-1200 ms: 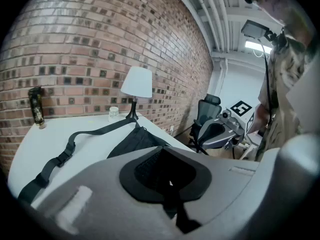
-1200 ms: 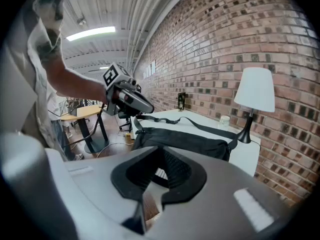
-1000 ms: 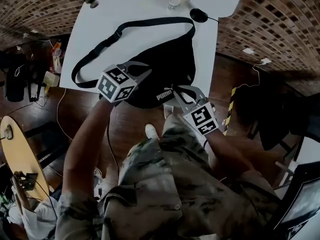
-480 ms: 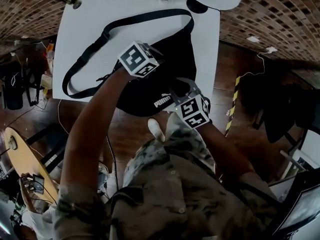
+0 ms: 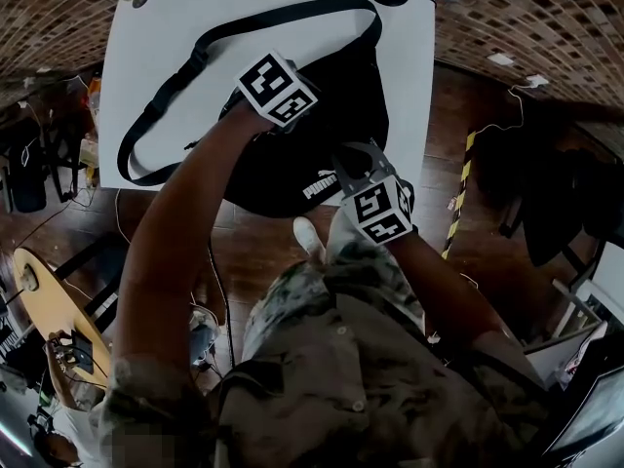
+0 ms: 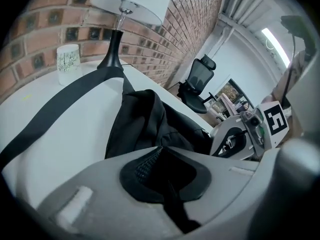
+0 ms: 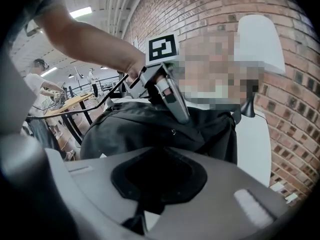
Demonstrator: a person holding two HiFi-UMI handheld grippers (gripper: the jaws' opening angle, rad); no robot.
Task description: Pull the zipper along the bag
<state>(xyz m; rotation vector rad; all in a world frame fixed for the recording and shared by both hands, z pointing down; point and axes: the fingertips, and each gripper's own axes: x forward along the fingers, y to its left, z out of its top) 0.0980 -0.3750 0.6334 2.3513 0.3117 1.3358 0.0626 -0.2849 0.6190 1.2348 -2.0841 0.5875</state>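
The black bag (image 5: 327, 130) lies on the white table (image 5: 166, 37). Both pairs of jaws are pinched together on its fabric, the left gripper (image 6: 165, 170) on its top and the right gripper (image 7: 159, 178) at its edge; which part each grips cannot be told. Only the head view shows the white PUMA lettering (image 5: 319, 185), just left of the right jaws. Only the left gripper view shows a mug (image 6: 67, 64) and lamp (image 6: 131, 4) beyond its jaws, and the mug's print is unreadable.

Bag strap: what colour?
Black. The strap shows best in the head view, against the white table.
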